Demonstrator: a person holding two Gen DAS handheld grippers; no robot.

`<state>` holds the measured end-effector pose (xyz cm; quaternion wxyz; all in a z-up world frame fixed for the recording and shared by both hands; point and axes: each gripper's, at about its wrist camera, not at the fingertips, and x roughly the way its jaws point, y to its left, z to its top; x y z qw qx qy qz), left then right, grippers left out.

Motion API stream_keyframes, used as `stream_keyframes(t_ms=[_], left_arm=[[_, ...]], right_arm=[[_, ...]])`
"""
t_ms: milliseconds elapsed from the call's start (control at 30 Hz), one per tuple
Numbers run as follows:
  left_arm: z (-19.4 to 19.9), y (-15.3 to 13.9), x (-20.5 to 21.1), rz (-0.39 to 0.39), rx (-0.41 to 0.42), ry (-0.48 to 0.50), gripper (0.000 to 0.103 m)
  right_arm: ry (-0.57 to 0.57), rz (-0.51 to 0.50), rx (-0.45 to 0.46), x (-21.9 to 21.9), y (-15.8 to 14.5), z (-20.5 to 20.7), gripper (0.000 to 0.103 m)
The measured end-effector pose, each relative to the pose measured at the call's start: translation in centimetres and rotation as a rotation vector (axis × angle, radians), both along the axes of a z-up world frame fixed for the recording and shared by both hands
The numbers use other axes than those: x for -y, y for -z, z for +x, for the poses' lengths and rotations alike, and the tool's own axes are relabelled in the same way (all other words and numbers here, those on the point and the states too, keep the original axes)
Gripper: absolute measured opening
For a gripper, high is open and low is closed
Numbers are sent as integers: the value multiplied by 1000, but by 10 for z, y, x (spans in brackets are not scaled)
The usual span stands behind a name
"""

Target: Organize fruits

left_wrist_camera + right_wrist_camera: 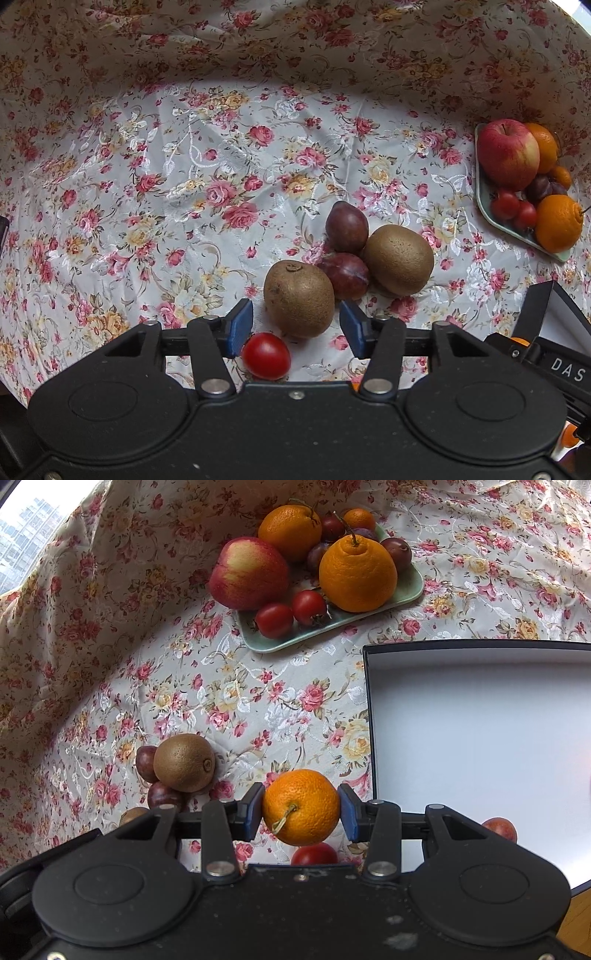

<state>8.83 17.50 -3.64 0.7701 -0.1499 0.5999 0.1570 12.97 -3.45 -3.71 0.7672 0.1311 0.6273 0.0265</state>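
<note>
In the left wrist view my left gripper (295,314) points down at the floral cloth, open. A brown kiwi (299,299) lies between its blue pads (240,328) with a small gap on each side. A cherry tomato (266,355) rests on the cloth by the left pad. Two plums (346,226) and a second kiwi (399,260) lie just beyond. In the right wrist view my right gripper (301,801) is shut on a small orange (301,806), stem toward the camera, held above the cloth beside the white box (480,738).
A pale green plate (280,646) at the back holds an apple (248,574), oranges, plums and tomatoes. The dark-rimmed box holds a reddish fruit (500,829). Another tomato (314,853) lies under the held orange. A kiwi (184,762) with plums lies on the left.
</note>
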Motion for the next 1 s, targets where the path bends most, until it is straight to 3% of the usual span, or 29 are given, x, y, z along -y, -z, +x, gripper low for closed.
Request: stream_keyframes(t_ms=[233,1000], left_arm=[[4,12,5,18,-28,35,58],[24,58,-7,-29,-137,11,63]], right_arm=[[-14,-10,-8,-8,6,5,45],[-70,-36,-59,-39,30,22,45]])
